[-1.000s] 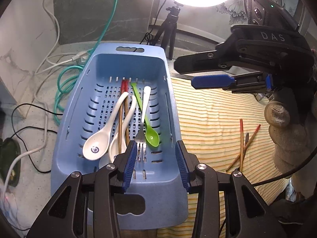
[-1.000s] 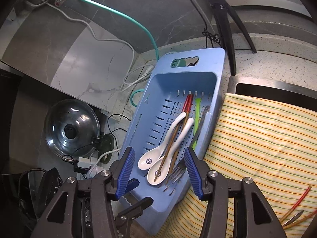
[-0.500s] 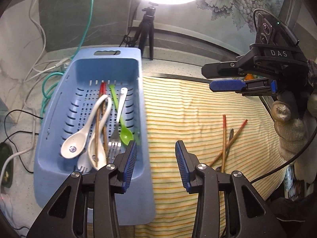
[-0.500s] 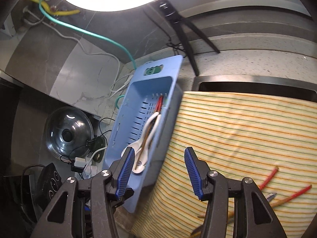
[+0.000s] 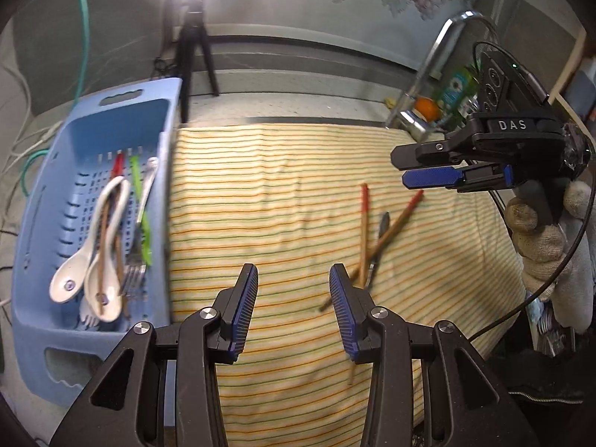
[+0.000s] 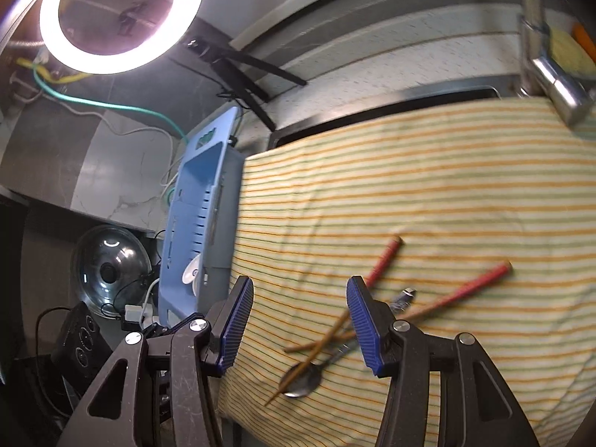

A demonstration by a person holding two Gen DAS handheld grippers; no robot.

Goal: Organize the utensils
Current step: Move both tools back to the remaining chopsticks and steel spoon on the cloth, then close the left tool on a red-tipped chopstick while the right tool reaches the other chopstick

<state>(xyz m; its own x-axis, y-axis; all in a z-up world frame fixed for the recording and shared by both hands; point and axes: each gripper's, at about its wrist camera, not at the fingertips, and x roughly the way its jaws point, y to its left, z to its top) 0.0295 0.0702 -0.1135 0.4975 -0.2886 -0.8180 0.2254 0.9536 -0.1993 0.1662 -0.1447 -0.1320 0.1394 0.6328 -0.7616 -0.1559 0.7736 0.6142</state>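
A blue slotted basket (image 5: 41, 260) at the left holds white spoons (image 5: 74, 275), a green spoon (image 5: 139, 201), a fork (image 5: 134, 272) and chopsticks. Two red-tipped chopsticks (image 5: 363, 231) and a metal spoon (image 5: 378, 246) lie crossed on the striped cloth (image 5: 279, 193). My left gripper (image 5: 294, 309) is open and empty above the cloth, just left of the chopsticks. My right gripper (image 6: 298, 320) is open and empty, held above the chopsticks (image 6: 458, 292) and metal spoon (image 6: 303, 380); it also shows in the left wrist view (image 5: 432, 165). The basket (image 6: 197, 223) stands at the left.
A ring light (image 6: 123, 18) on a tripod (image 5: 193, 48) stands behind the basket. A faucet (image 5: 428, 93) and bottles are at the back right. Cables, a pot lid (image 6: 111, 272) and a black device (image 6: 80, 339) lie left of the basket.
Both grippers have swung right, from over the basket to over the striped cloth and the loose chopsticks. Both stay open and empty.
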